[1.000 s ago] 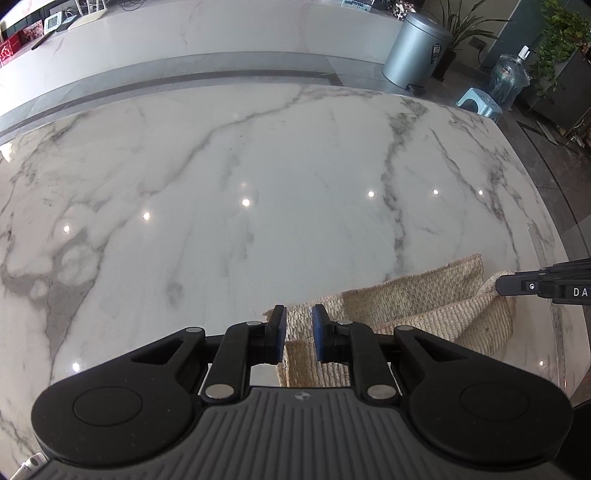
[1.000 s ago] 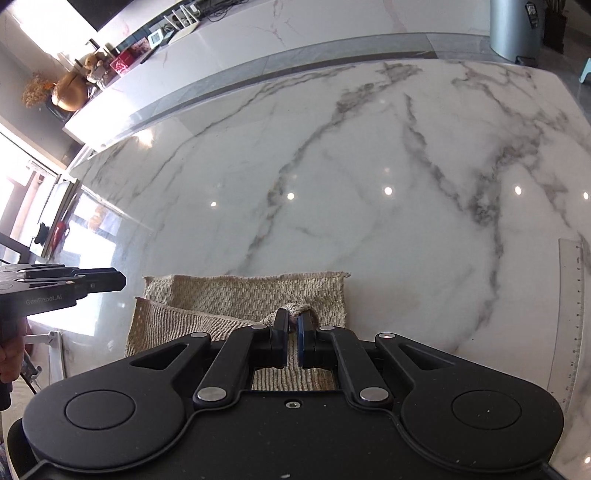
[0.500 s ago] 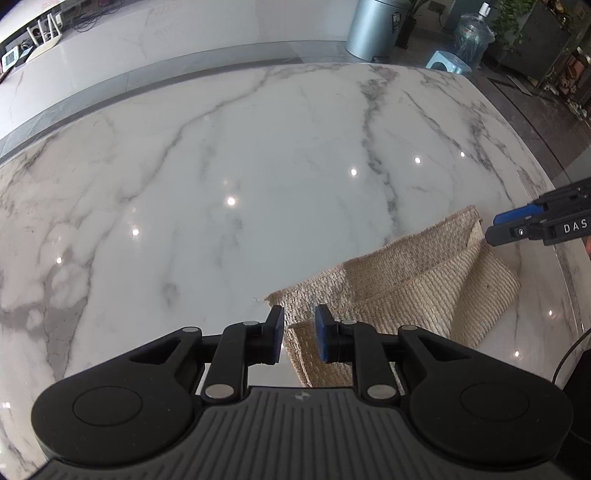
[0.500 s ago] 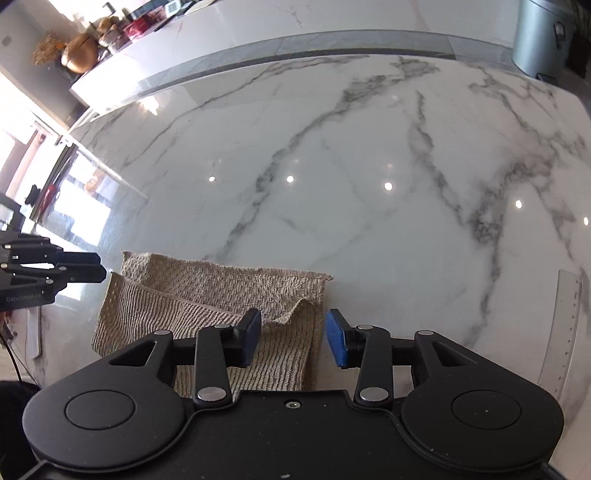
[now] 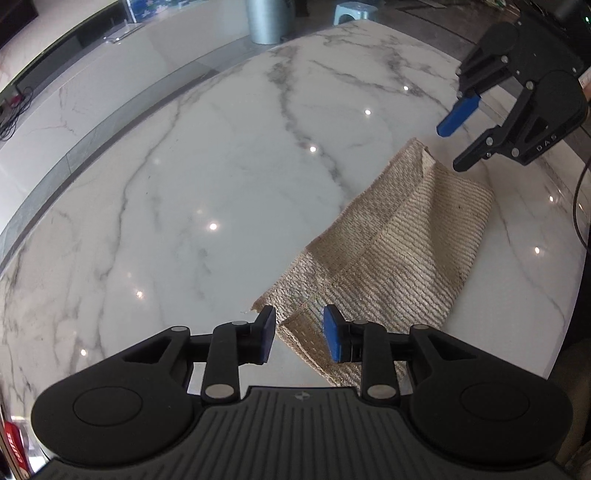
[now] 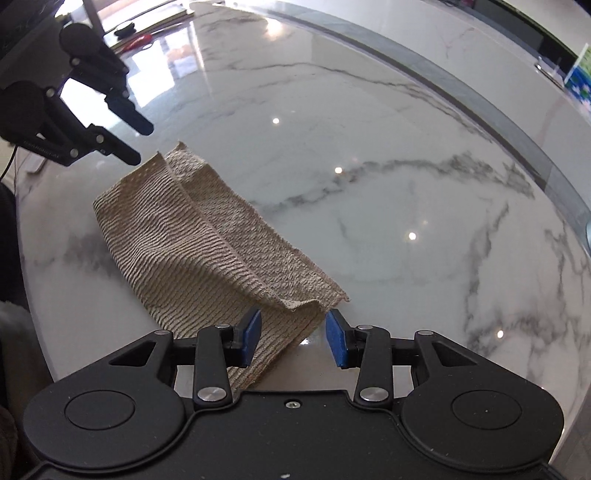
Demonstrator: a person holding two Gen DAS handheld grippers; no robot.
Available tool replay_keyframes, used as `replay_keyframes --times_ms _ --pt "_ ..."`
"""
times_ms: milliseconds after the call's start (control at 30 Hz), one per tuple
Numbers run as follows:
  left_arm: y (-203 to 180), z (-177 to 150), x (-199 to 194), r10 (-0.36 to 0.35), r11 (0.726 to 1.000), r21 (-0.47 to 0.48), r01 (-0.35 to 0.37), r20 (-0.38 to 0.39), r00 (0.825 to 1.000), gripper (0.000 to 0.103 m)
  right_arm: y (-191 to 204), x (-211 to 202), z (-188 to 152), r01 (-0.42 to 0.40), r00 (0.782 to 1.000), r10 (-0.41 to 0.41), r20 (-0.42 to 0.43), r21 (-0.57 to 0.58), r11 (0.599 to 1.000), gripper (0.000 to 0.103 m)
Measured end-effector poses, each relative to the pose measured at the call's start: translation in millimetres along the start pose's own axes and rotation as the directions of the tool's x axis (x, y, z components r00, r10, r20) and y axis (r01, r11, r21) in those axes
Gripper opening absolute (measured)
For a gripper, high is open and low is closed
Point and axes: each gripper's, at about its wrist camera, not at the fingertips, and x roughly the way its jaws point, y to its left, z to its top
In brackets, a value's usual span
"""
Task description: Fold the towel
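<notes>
A beige ribbed towel [image 5: 399,254] lies folded over itself on the white marble table [image 5: 207,177]; it also shows in the right wrist view [image 6: 207,251]. My left gripper [image 5: 299,334] is open and empty, its fingers astride the towel's near end. My right gripper [image 6: 293,334] is open and empty at the towel's opposite end, where the top layer's corner stands up a little. Each gripper shows in the other's view, raised above the far end of the towel: the right one [image 5: 456,146] and the left one [image 6: 140,144], both open.
The marble table's rounded edge [image 5: 576,280] runs close beside the towel. A grey bin [image 5: 266,18] and a small blue stool [image 5: 351,11] stand on the floor beyond the table. A long white counter [image 5: 74,92] lies behind it.
My right gripper opened and let go of the towel's corner. My left gripper opened wider. Both pulled back and swung outward, and the towel now lies flat and free.
</notes>
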Motion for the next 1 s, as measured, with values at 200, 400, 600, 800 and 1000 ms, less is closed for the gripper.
replay_keyframes --times_ms 200,400,600,800,1000 --pt "-3 -1 14 0.005 0.997 0.073 -0.002 -0.047 0.999 0.027 7 11 6 -0.006 0.999 0.0 -0.042 -0.158 0.987 0.037" --pt "-10 5 17 -0.011 0.974 0.227 0.024 -0.061 0.998 0.027 12 13 13 -0.057 0.996 0.032 -0.083 -0.314 0.948 0.037" --pt "-17 11 29 -0.044 0.923 0.377 0.08 -0.104 0.994 0.027 18 16 25 -0.121 0.987 0.062 -0.146 -0.444 0.888 0.037" --pt "-18 13 41 -0.072 0.893 0.432 0.126 -0.14 0.988 0.027 20 27 31 -0.181 0.974 0.079 -0.212 -0.521 0.834 0.037" --pt "-11 16 49 -0.106 0.888 0.429 0.168 -0.165 0.981 0.027 13 37 36 -0.206 0.967 0.089 -0.239 -0.531 0.822 0.033"
